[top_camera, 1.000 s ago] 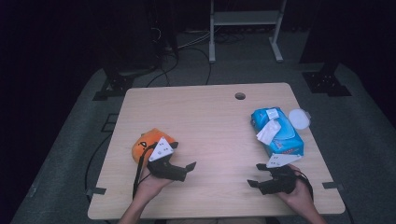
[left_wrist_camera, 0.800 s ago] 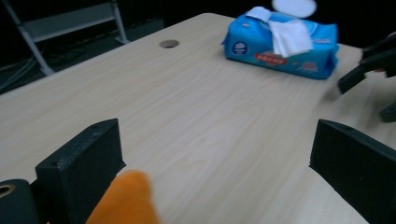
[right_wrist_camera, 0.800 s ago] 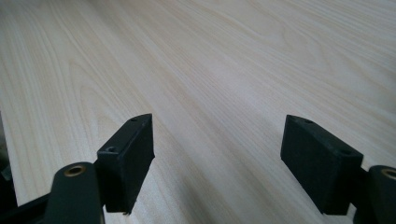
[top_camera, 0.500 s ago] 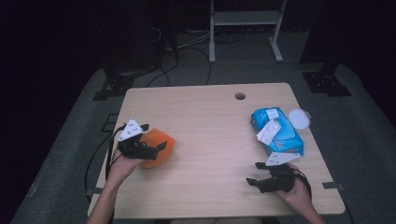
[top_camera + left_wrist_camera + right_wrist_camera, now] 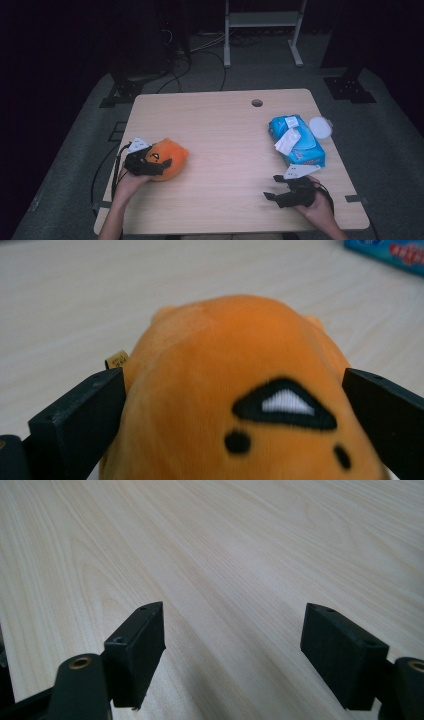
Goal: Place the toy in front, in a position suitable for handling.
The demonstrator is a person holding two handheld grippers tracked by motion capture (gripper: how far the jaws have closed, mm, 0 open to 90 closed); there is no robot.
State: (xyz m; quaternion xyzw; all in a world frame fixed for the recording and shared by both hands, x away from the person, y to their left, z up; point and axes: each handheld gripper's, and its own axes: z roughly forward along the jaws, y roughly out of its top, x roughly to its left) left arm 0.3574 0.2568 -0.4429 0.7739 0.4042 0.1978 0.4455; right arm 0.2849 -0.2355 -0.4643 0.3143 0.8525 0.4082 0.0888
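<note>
The light wooden surface (image 5: 220, 150) stands in a dark room. Near its left edge lies the orange plush toy (image 5: 167, 157), and my left gripper (image 5: 150, 165) is around it: the jaws stand one at each side of the soft body, touching it or very close, I cannot tell if they already press. I judge this is the grasping step; next I must close gently and lift. My right gripper (image 5: 280, 192) rests wide open over bare wood. At the right edge the blue wipes pack (image 5: 297, 142) has its flap up, a white sheet showing, beside a white lid (image 5: 320, 126)
</note>
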